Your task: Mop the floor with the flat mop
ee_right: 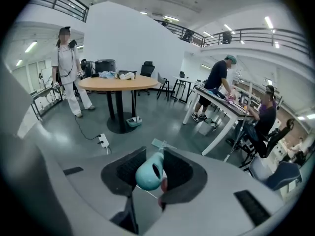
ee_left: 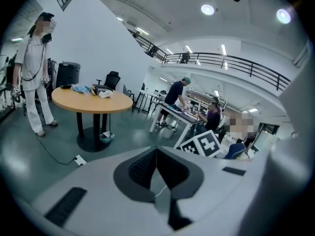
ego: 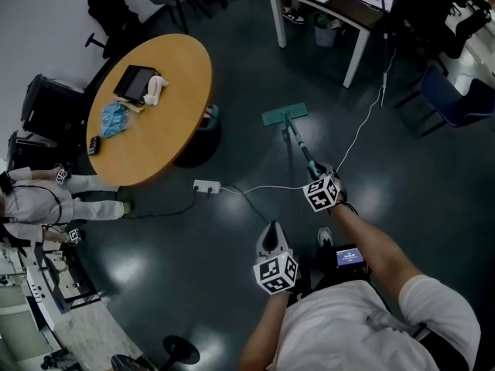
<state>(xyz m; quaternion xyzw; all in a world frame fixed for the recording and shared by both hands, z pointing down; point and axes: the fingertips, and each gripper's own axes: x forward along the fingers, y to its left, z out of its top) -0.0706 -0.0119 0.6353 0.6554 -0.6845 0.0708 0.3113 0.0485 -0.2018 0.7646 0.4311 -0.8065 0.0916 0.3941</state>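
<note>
The flat mop has a teal head (ego: 284, 114) lying flat on the dark floor ahead of me, and its handle (ego: 300, 144) slants back to my right gripper (ego: 319, 173), which is shut on the handle's top end. The right gripper view shows the teal handle end (ee_right: 149, 171) held between the jaws, with the mop head (ee_right: 162, 143) small beyond them. My left gripper (ego: 270, 236) hangs lower and to the left, apart from the mop. In the left gripper view the left gripper (ee_left: 156, 154) is shut with nothing in it.
A round wooden table (ego: 174, 122) with a tablet and cloths stands to the left. A white power strip (ego: 206, 186) and its cable (ego: 263, 188) lie on the floor between table and mop. A person (ego: 35, 203) stands far left. A white desk (ego: 352, 23) and a blue chair (ego: 456, 103) are beyond.
</note>
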